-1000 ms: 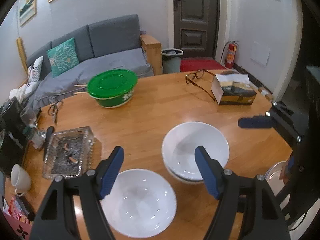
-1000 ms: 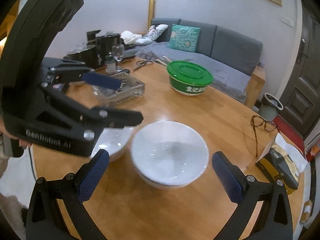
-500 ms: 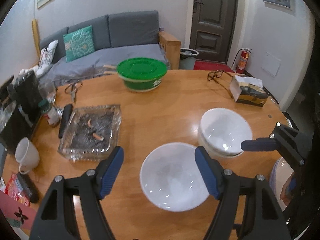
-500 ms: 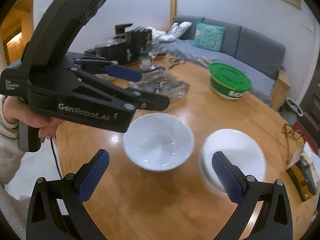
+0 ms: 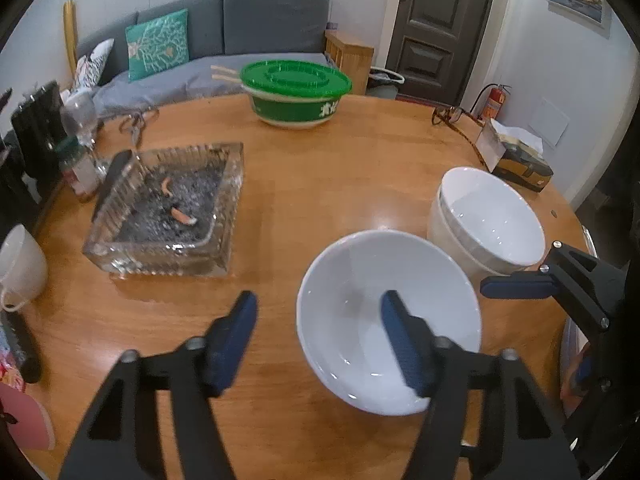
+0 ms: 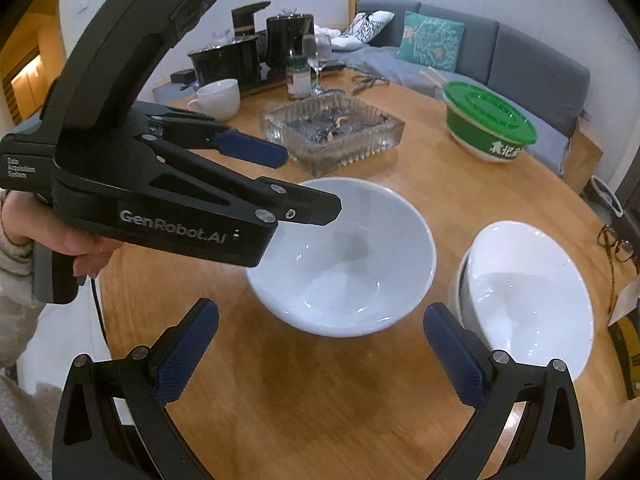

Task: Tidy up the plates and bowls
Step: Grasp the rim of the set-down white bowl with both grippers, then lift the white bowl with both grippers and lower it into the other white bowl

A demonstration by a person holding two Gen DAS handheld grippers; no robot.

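A single white bowl (image 5: 360, 304) stands on the round wooden table (image 5: 320, 168); it also shows in the right wrist view (image 6: 352, 264). A stack of white bowls (image 5: 488, 220) stands just to its right, seen too in the right wrist view (image 6: 524, 292). My left gripper (image 5: 316, 332) is open, with its right finger over the single bowl's inside and its left finger outside the rim. In the right wrist view the left gripper (image 6: 296, 184) hovers at the bowl's left rim. My right gripper (image 6: 320, 348) is open and empty, in front of both bowls.
A glass ashtray (image 5: 168, 208) sits left of the bowls. A green lidded bowl (image 5: 294, 92) stands at the far side. A white cup (image 5: 20, 264), a wine glass (image 5: 82, 120), glasses (image 5: 452, 114) and a tissue box (image 5: 516, 156) ring the table's edges.
My left gripper has swung left and dropped toward the single bowl, now straddling its rim. My right gripper's view has shifted left, off the stack and toward the single bowl.
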